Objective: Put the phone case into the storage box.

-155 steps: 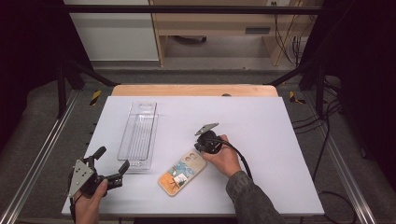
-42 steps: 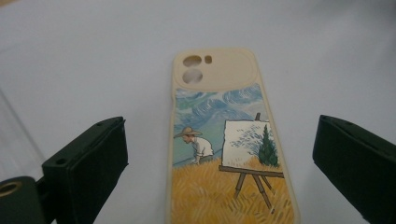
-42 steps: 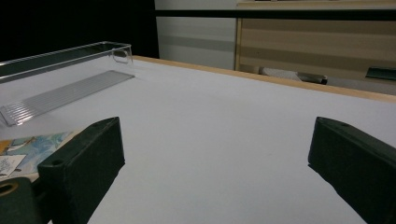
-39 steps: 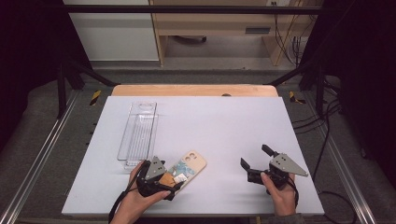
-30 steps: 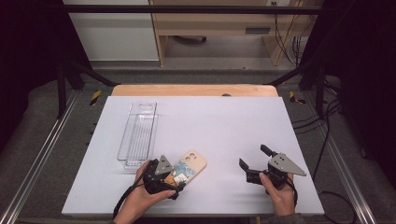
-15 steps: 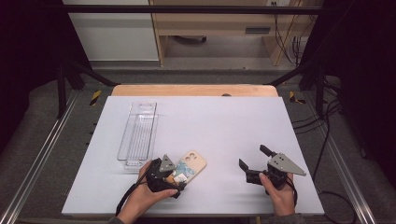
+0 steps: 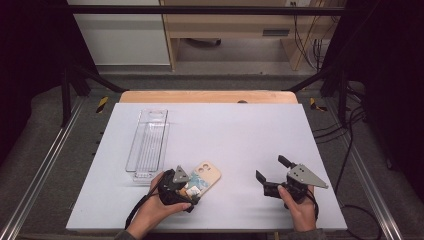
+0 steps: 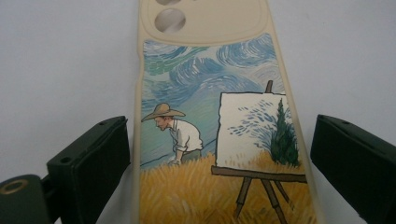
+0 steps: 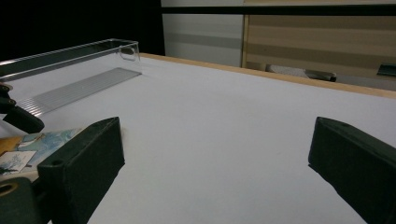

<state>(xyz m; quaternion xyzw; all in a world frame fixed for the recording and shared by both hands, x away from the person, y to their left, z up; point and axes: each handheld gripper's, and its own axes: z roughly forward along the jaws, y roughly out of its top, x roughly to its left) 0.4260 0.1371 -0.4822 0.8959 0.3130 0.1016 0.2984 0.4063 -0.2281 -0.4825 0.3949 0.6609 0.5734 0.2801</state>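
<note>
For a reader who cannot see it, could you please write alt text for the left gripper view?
A beige phone case, printed with a painter in a straw hat at an easel in a wheat field, lies flat on a white table between the open black jaws of the left gripper. The jaws stand on either side of the case, not closed on it.

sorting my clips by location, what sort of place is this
Most likely a lab or recording workspace, not a home. A bare white table sits inside a black metal frame, cables hang behind, and a person works a phone case with handheld grippers.
</note>
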